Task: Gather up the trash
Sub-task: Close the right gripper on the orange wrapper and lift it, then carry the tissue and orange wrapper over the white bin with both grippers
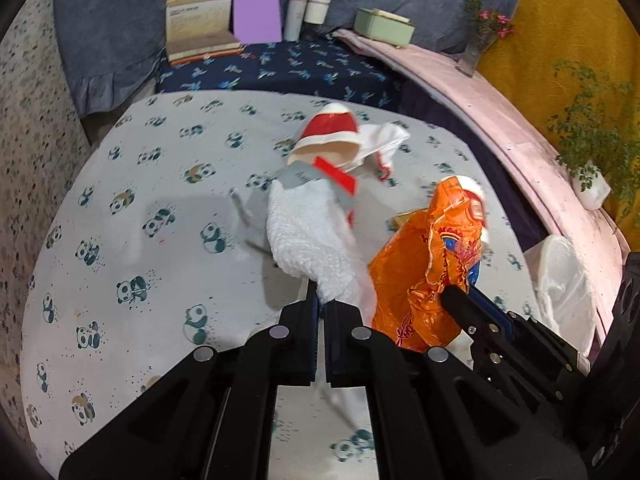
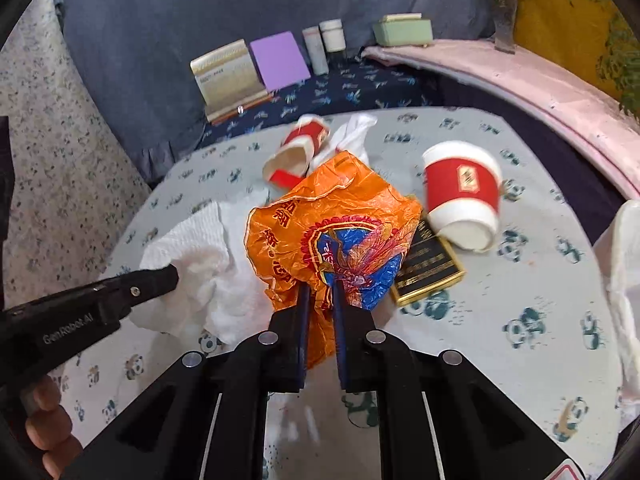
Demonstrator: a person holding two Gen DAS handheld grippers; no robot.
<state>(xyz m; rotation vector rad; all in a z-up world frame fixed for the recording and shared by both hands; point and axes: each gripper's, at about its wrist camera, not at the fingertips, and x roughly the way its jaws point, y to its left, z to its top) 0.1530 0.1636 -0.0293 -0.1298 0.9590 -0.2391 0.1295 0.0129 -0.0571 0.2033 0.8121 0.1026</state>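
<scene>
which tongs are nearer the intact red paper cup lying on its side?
Right. The right tongs, shut on the orange plastic bag, sit just left of the red paper cup. The left tongs grip the white paper towel, farther left.

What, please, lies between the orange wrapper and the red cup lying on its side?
A black and gold box, flat on the panda cloth, its near end under the orange wrapper, its far end by the red cup. The right wrist view shows it.
</scene>
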